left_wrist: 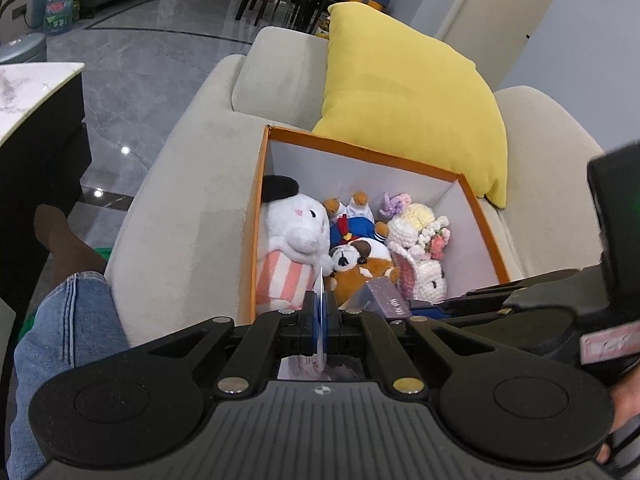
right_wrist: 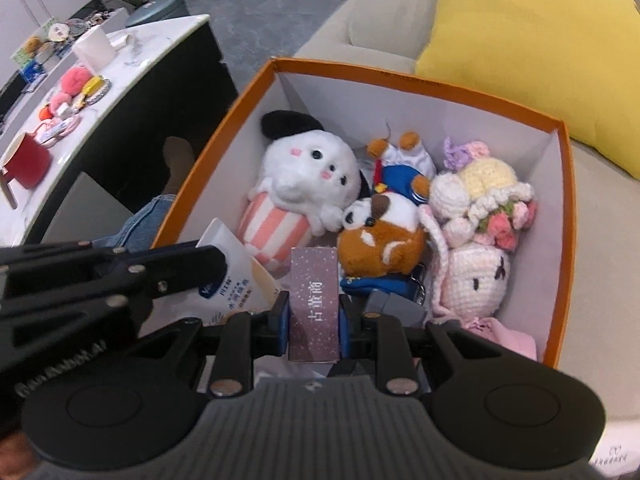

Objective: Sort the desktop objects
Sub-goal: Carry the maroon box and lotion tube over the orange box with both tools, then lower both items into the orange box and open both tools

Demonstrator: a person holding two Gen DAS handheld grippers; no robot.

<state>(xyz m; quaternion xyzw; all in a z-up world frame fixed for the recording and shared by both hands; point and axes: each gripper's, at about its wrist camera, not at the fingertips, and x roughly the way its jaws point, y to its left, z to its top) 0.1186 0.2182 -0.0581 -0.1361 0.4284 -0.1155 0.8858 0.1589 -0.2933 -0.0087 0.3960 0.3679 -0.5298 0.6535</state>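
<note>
purple box [right_wrist: 314, 304]: "古董商" | white tube [right_wrist: 240, 280]: blue Chinese print, too small to read

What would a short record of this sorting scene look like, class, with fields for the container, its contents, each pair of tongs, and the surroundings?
container: orange box with white inside, standing on a beige sofa
contents: white plush, brown-and-white plush dog, crocheted dolls
left tongs: shut on a thin white tube, over the box
right tongs: shut on a small purple carton, over the box
surroundings: yellow cushion behind the box; marble table with a red mug
</note>
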